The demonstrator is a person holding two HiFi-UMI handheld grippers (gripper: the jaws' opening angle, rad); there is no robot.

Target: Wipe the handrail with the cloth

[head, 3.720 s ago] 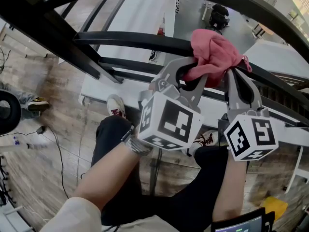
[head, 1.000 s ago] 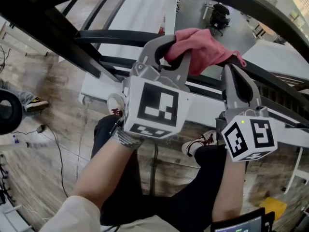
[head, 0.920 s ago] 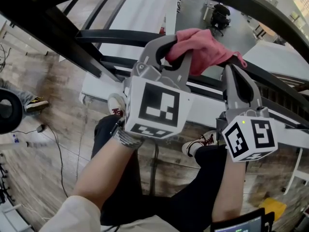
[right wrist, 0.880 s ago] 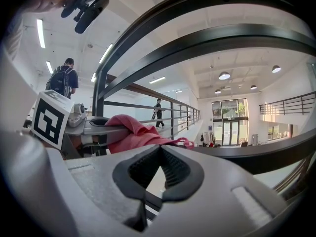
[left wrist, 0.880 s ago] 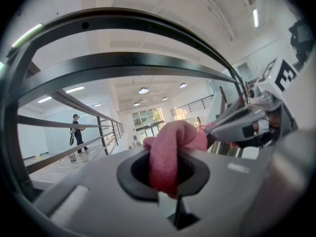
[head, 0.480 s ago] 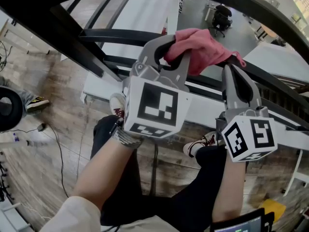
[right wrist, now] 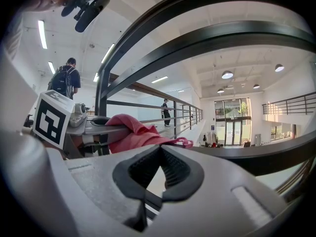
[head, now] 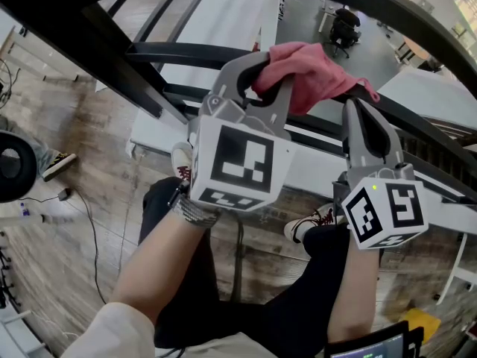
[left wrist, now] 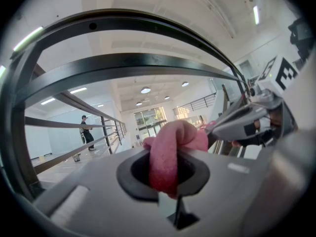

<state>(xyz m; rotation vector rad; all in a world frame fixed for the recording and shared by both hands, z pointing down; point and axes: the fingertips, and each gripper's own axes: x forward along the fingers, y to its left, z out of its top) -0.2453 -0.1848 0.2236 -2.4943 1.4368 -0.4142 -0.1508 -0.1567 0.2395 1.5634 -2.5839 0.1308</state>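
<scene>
Atop the handrail [head: 194, 53], left gripper [left wrist: 170, 149] clamps the cloth [head: 313, 69] between its jaws; right gripper [right wrist: 159, 149] has jaws closed, empty.

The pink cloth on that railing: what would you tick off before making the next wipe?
1. Left gripper shut on the cloth: ok, a fold is pinched between its jaws.
2. Cloth lying on the handrail: ok, it drapes over the dark bar.
3. Right gripper out of the way: ok, jaws together, empty, beside the cloth.
4. Bar to the left of the cloth bare: ok.
5. Dirt left on the bar: cannot tell.
</scene>
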